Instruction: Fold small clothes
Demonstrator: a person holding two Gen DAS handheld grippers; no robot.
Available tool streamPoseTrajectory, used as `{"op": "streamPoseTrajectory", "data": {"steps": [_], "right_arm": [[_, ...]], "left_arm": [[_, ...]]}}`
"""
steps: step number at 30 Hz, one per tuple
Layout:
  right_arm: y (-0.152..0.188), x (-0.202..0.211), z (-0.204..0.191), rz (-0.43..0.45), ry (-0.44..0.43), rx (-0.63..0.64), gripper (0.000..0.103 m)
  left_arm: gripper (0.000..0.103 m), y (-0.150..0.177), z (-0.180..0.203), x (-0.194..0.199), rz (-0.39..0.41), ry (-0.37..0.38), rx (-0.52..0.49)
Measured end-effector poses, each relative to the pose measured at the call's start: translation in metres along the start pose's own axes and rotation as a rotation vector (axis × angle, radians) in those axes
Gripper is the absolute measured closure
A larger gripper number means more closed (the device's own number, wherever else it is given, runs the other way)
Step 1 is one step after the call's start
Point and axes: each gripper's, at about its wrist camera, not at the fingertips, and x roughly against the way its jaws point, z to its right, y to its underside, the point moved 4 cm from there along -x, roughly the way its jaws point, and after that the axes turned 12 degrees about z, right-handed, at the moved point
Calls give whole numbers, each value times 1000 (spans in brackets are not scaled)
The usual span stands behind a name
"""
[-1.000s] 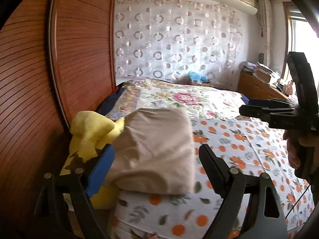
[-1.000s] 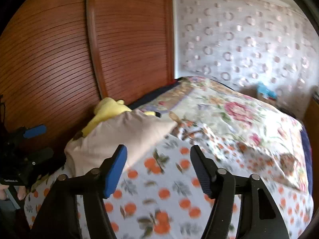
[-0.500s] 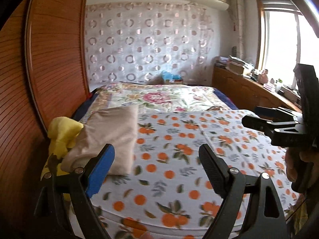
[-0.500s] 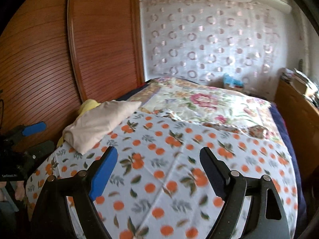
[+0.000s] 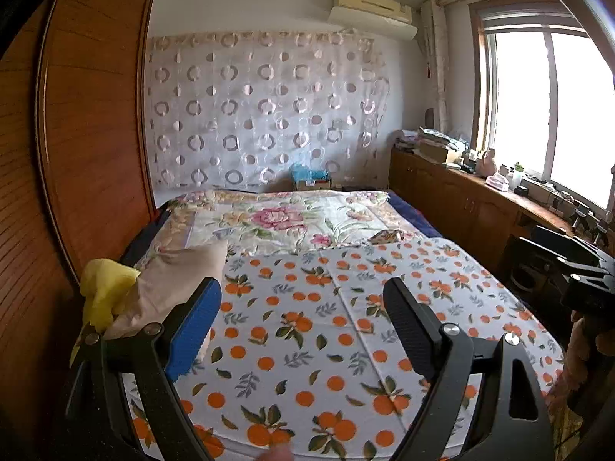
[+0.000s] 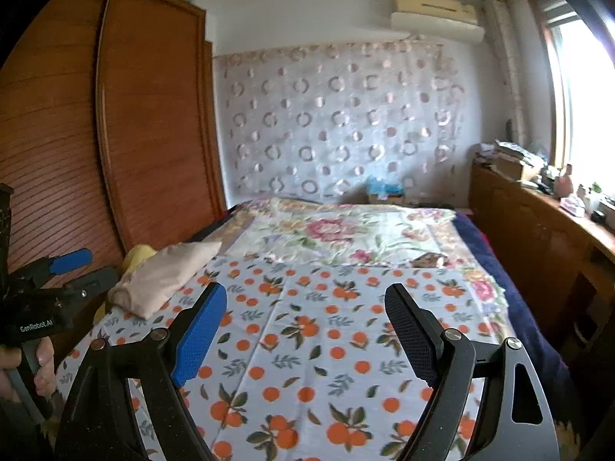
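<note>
Above the bedsheet (image 5: 315,330), both grippers hover open-jawed.

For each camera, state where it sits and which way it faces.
Left wrist: on the left tool, facing along the bed toward the curtain; the right tool and hand show at right.
Right wrist: on the right tool, same heading; the left tool shows at left.
Both see the beige garment, wardrobe, window.

1. Setting: a home bedroom.
2. Evidence: bed (image 5: 346,345) under orange-print sheet, floral quilt (image 5: 284,223), wooden wardrobe (image 6: 127,123).
3. Also: wall air conditioner (image 5: 373,11), window (image 5: 546,103), cluttered sideboard (image 5: 453,192).
</note>
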Motion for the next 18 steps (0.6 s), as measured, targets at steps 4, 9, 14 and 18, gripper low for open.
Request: {"op": "streamPoseTrajectory", "data": {"steps": [4,9,14,18], "right_arm": [[1,13,-5,25,26,6,17],[10,17,-11,32,38,2,17],[13,6,-6,29,44,-7,17],[10,0,4,21,45,-13,17]], "left_arm": [[16,-6,8,3,14,17,0],[16,-9,15,6,26,29,-6],[16,-8,16,7,28,23,-14],[16,-8,16,7,28,24,-11]]}}
